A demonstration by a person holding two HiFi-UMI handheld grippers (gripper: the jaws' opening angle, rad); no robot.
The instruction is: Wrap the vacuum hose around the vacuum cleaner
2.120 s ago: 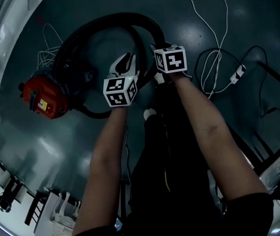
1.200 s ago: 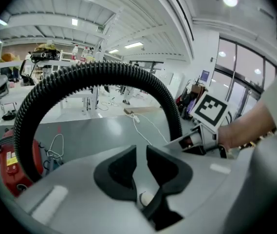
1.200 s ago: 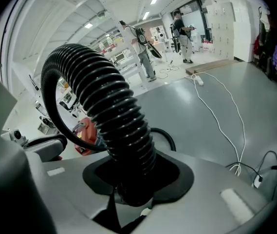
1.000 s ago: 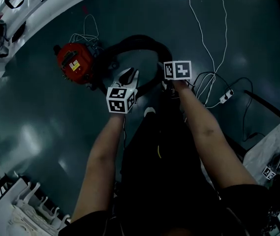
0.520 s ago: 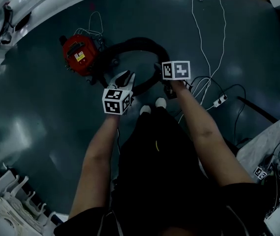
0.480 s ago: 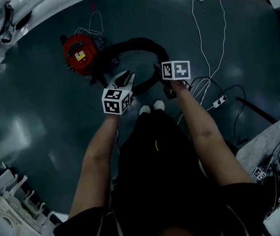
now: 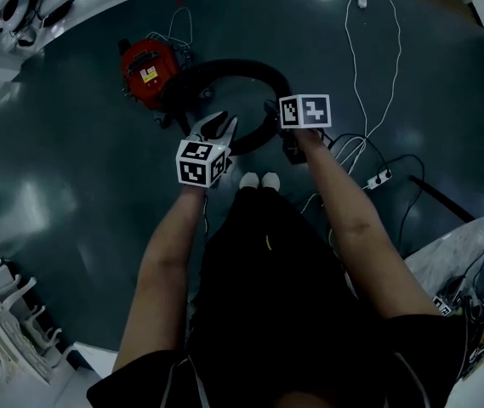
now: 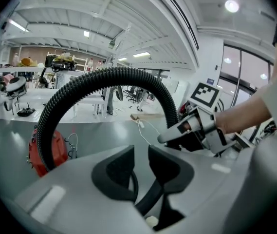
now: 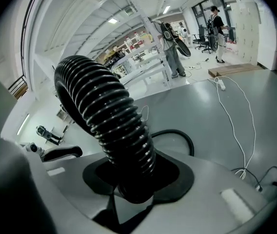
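Observation:
The red vacuum cleaner (image 7: 150,71) stands on the dark floor at the upper left; it also shows low on the left of the left gripper view (image 8: 48,152). Its black ribbed hose (image 7: 243,65) arcs from it to my right gripper (image 7: 274,116), which is shut on the hose (image 9: 110,112) near its free end. My left gripper (image 7: 217,127) hovers inside the loop, below the hose arch (image 8: 104,76). Its jaws (image 8: 140,152) are opening from a narrow gap, with nothing between them.
White cords (image 7: 371,66) and a power strip (image 7: 379,178) lie on the floor to the right. White benches (image 7: 20,7) line the upper left, and racks (image 7: 3,321) the lower left. The person's shoes (image 7: 259,180) are just below the grippers. Someone stands far off (image 9: 171,43).
The head view has shifted, so the vacuum cleaner now sits higher and a little further right. Both grippers keep their places relative to the hose loop. The shoes have come together.

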